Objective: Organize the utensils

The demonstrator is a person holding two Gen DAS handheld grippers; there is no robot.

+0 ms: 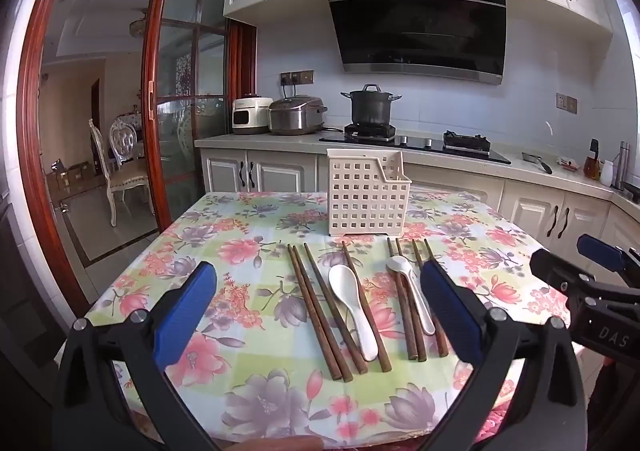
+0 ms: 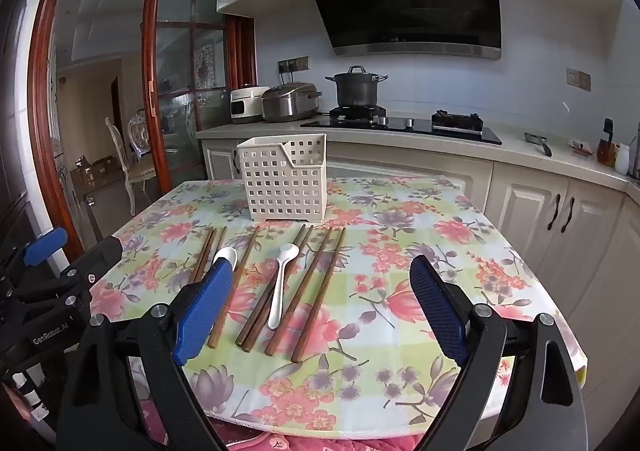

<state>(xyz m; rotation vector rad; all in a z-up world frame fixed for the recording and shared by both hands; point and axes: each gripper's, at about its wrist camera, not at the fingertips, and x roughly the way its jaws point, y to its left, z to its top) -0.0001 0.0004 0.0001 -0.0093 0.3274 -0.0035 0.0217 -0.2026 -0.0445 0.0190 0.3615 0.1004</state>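
Several brown wooden chopsticks point(image 1: 320, 311) lie in a row on the floral tablecloth, shown also in the right wrist view point(image 2: 304, 291). Two white spoons lie among them: a larger one point(image 1: 354, 311) on the left and a slimmer one point(image 1: 412, 291) on the right, the slimmer seen again in the right wrist view point(image 2: 280, 287). A cream perforated utensil basket point(image 1: 366, 195) stands upright behind them; it also shows in the right wrist view point(image 2: 286, 181). My left gripper point(image 1: 320, 311) is open and empty above the near chopsticks. My right gripper point(image 2: 320, 311) is open and empty, right of the left one.
The table point(image 1: 240, 391) has a floral cloth and its near edge is close to me. Behind it runs a counter point(image 1: 440, 155) with a stove, a pot point(image 1: 370, 105) and two cookers. A glass door point(image 1: 120, 111) stands at left.
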